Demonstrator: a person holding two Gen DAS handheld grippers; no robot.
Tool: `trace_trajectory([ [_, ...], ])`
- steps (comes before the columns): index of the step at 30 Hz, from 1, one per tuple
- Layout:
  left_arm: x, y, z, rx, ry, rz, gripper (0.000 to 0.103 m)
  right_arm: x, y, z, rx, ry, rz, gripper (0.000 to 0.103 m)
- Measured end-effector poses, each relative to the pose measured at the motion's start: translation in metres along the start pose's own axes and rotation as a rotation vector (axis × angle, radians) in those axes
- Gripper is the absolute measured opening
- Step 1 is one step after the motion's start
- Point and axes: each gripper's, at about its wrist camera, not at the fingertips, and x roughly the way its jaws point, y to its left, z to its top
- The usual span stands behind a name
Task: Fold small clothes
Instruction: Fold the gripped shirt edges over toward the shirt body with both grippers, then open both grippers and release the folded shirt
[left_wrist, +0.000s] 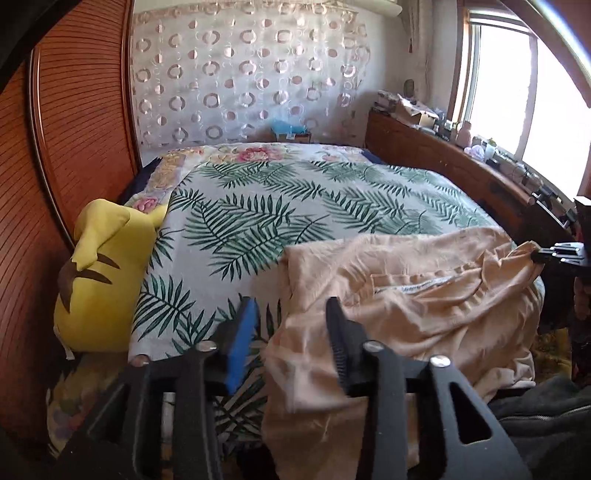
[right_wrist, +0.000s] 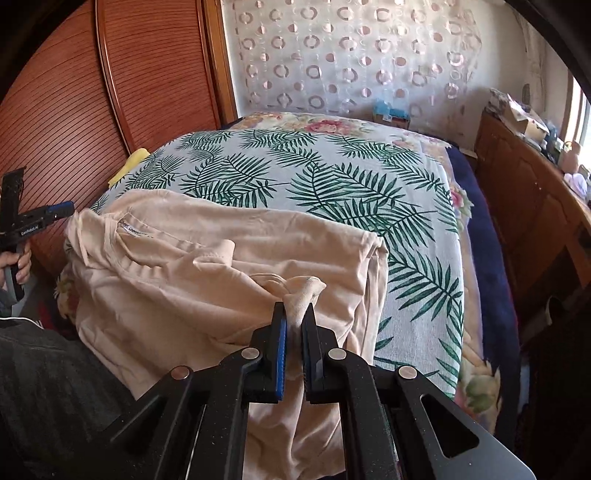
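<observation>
A peach-coloured garment (left_wrist: 406, 291) lies crumpled on the near part of the bed with the palm-leaf cover (left_wrist: 280, 206); its inside label faces up. My left gripper (left_wrist: 291, 314) is open at the garment's left edge, with cloth lying between and under its fingers. In the right wrist view the left gripper (right_wrist: 70, 214) shows at the garment's (right_wrist: 207, 273) far left corner. My right gripper (right_wrist: 293, 314) is shut on a bunched fold of the garment at its right side. It also shows in the left wrist view (left_wrist: 535, 254), pinching the cloth.
A yellow plush toy (left_wrist: 99, 280) lies at the bed's left edge against the wooden slatted door (left_wrist: 74, 110). A wooden headboard shelf (left_wrist: 461, 155) with many small items runs along the right under the window. A floral quilt (right_wrist: 476, 362) lies under the leaf cover.
</observation>
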Motion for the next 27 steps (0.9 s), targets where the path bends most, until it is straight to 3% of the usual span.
trace_trajectory([
  [2,0.0,0.0,0.006,0.01,-0.009,-0.009,0.053,-0.001,0.004,0.001,-0.01,0.0,-0.008,0.008],
  [4,0.002,0.0,0.012,0.023,-0.016,-0.013,0.071,-0.003,0.008,0.002,-0.019,-0.003,-0.012,0.012],
  [6,0.008,0.0,0.019,0.027,-0.016,-0.014,0.078,-0.001,0.011,-0.002,-0.024,-0.002,-0.028,0.028],
  [9,0.019,-0.001,0.027,0.037,-0.012,0.011,0.078,-0.004,0.007,-0.003,-0.011,-0.02,-0.053,0.05],
  [17,0.049,-0.003,0.044,0.053,0.014,0.031,0.078,0.023,-0.009,0.009,0.014,-0.054,-0.092,0.057],
  [27,0.08,0.005,0.065,0.062,0.046,0.059,0.078,0.078,-0.019,0.028,0.046,-0.009,-0.113,0.057],
])
